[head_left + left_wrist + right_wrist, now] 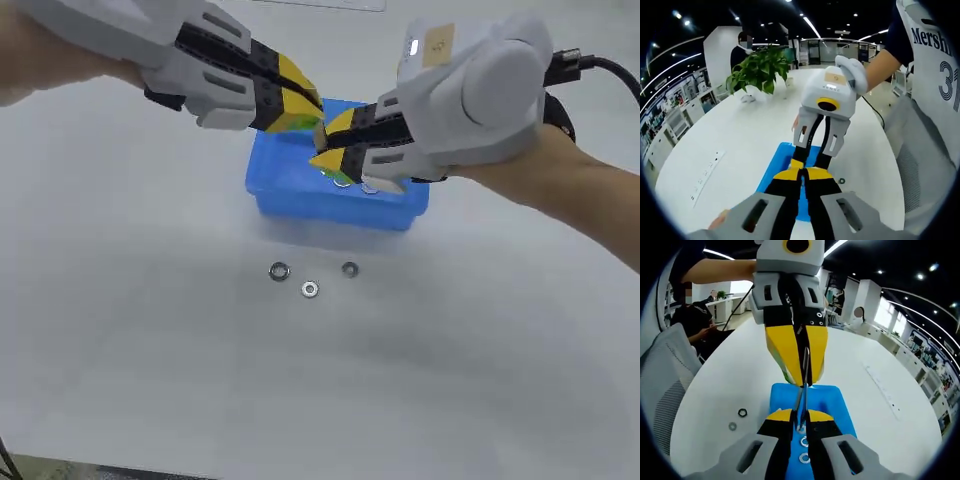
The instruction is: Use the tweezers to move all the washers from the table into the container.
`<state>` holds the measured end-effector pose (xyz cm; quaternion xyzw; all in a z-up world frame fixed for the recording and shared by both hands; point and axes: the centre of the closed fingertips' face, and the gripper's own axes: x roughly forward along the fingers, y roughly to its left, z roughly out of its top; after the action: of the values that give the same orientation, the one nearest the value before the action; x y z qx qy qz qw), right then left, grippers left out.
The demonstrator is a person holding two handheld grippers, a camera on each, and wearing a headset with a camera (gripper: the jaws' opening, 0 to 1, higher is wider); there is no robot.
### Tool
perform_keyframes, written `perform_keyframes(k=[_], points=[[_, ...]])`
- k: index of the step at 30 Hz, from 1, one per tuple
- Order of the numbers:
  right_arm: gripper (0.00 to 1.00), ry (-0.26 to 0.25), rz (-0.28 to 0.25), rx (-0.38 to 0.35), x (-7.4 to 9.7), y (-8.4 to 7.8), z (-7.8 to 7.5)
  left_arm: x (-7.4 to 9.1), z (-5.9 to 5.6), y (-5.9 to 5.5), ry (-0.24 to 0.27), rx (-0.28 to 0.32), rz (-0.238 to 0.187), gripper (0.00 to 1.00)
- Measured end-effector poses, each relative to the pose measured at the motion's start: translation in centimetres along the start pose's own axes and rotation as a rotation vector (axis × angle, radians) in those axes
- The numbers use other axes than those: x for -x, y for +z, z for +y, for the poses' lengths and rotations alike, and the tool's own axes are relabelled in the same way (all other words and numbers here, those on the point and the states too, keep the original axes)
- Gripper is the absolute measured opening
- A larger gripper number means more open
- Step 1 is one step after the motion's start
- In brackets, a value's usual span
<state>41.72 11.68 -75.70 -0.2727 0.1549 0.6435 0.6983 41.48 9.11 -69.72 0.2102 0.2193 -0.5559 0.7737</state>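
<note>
Three washers (310, 289) on desk (150, 340), just in front of blue container (300, 205); more inside it. Tweezers (803, 382) above container, pinched by left claw (303, 112) and right claw (328, 148), tips nearly meeting.

L gripper (308, 110) reaches in from upper left, R gripper (325, 150) from right on a bare forearm (590, 215). Tips face each other, nearly touching. Both jaw pairs closed, prob. each pinching the thin tweezers (803, 385) btw them.
</note>
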Motion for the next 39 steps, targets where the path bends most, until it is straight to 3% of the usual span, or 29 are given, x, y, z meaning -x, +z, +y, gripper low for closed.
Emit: perform_keyframes(k=[8,17,24,39], points=[[0.1,0.005,0.014,-0.027,-1.0,-1.5,-0.4,-1.1,0.4,-1.1,-0.021,0.005,0.022,0.07],[0.1,0.001,0.013,-0.063,-1.0,-1.8,-0.4,-1.6,0.6,-1.4,-0.03,0.032,0.016,0.07],[0.11,0.002,0.016,-0.049,-0.9,-1.7,-0.3,-1.6,0.6,-1.3,-0.03,0.025,0.021,0.07],[0.11,-0.024,-0.011,-0.017,1.2,0.2,-0.4,-0.3,-0.6,1.0,-0.012,-0.038,0.009,0.06]])
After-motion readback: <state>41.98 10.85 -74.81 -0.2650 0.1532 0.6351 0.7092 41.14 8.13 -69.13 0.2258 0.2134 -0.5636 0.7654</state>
